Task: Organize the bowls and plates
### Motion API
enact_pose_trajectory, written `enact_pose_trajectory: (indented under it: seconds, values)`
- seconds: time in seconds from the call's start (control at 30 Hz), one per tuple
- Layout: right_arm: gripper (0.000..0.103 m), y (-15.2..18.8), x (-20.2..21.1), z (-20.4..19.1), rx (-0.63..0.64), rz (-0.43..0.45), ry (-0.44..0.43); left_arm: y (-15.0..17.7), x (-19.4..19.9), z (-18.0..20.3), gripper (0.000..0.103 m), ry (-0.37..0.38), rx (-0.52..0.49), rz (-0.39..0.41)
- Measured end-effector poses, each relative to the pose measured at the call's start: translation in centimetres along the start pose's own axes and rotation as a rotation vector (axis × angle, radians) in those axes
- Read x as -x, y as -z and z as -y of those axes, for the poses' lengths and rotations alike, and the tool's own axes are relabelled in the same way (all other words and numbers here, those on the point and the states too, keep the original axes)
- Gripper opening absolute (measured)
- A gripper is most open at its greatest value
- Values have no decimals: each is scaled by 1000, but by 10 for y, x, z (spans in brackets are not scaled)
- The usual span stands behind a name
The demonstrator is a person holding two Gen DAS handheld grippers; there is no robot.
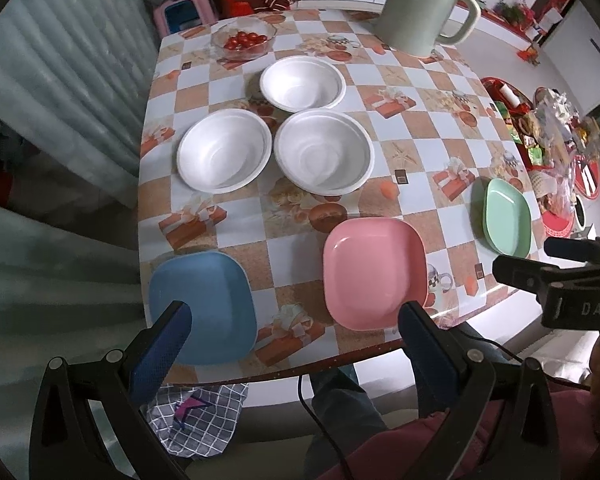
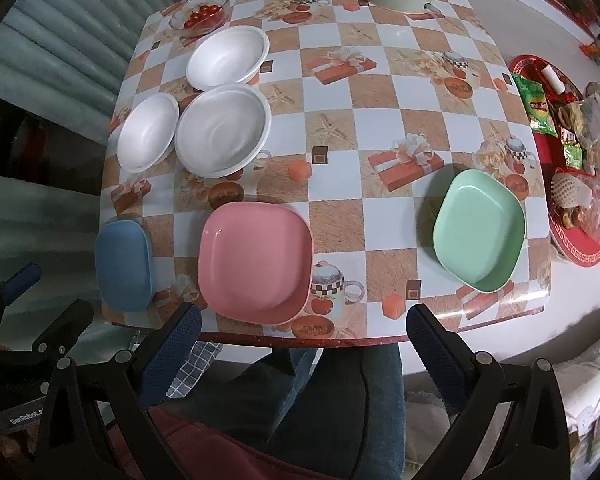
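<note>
Left gripper (image 1: 296,320) and right gripper (image 2: 304,322) are held wide open, empty, above the pink plate (image 2: 256,262); likely staged for stacking.

Taking the pink plate (image 2: 255,261) as landmark: bare worktop (image 2: 376,232) lay open between it and the green plate (image 2: 480,231), and beyond it toward the kettle (image 1: 424,4). Just left of it sat the blue plate (image 2: 124,264), with a narrow gap between. Beyond it, three white bowls (image 2: 223,130) clustered close together, blocking that side.
</note>
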State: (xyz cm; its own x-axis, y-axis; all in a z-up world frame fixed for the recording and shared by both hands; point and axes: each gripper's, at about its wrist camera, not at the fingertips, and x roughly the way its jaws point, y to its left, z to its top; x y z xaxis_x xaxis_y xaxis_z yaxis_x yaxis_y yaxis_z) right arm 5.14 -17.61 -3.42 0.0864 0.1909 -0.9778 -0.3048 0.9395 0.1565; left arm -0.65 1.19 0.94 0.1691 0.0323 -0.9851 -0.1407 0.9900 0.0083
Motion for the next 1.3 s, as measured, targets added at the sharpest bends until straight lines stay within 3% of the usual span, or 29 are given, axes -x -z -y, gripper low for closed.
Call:
enact_pose_trajectory:
  seconds: [0.17, 0.3, 0.53, 1.3]
  values:
    - [103, 4, -1, -1, 13, 57, 40, 6, 2, -2, 103, -11, -4, 36]
    - [103, 3, 0, 2, -13, -29, -33, 6, 2, -2, 103, 8, -1, 32]
    - [103, 7, 3, 3, -11, -12, -10, 7, 2, 2, 103, 40, -5, 31]
    - [103, 17, -10, 1, 8, -101, 27, 20, -3, 5, 103, 2, -1, 5]
